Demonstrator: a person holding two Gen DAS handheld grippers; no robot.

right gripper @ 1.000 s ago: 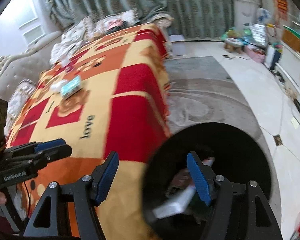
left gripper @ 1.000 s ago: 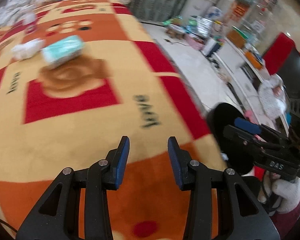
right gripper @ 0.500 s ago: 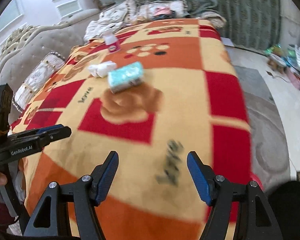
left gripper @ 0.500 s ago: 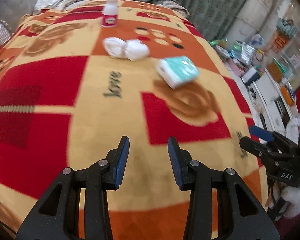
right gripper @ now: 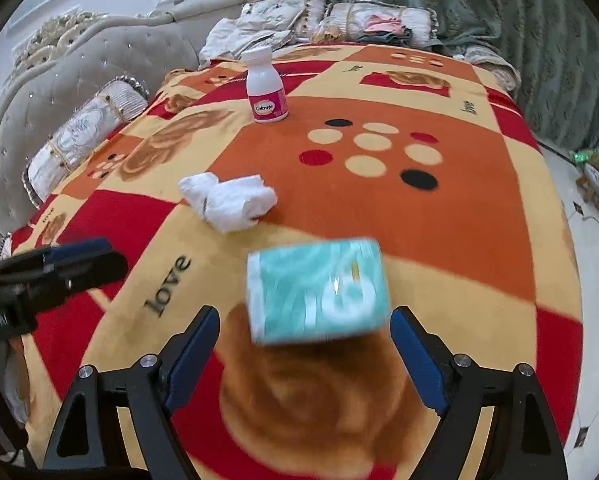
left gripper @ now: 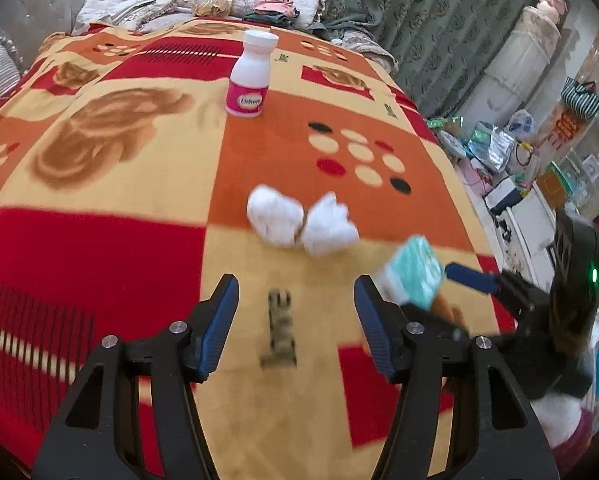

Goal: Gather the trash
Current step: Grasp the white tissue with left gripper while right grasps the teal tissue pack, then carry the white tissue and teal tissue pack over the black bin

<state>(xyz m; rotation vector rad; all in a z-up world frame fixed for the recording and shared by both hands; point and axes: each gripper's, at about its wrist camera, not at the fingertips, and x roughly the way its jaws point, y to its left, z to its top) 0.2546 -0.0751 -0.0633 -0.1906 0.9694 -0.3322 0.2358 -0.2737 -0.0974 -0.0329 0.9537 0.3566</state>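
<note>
Both grippers have swung off the floor side onto the bed; the black bin seen a second ago is gone from view. Landmark: the soft teal plastic tissue pack lying on the red, orange and cream patterned fleece blanket. Right gripper now sits just short of the pack, jaws opening wide, nothing held, pads either side but not pressing. Left gripper is left of the pack, jaws opening, empty. Crumpled white tissue wads lie just beyond the pack; white plastic pill bottle with pink label stands well beyond. Next pickup likely: pack right, wads left.
</note>
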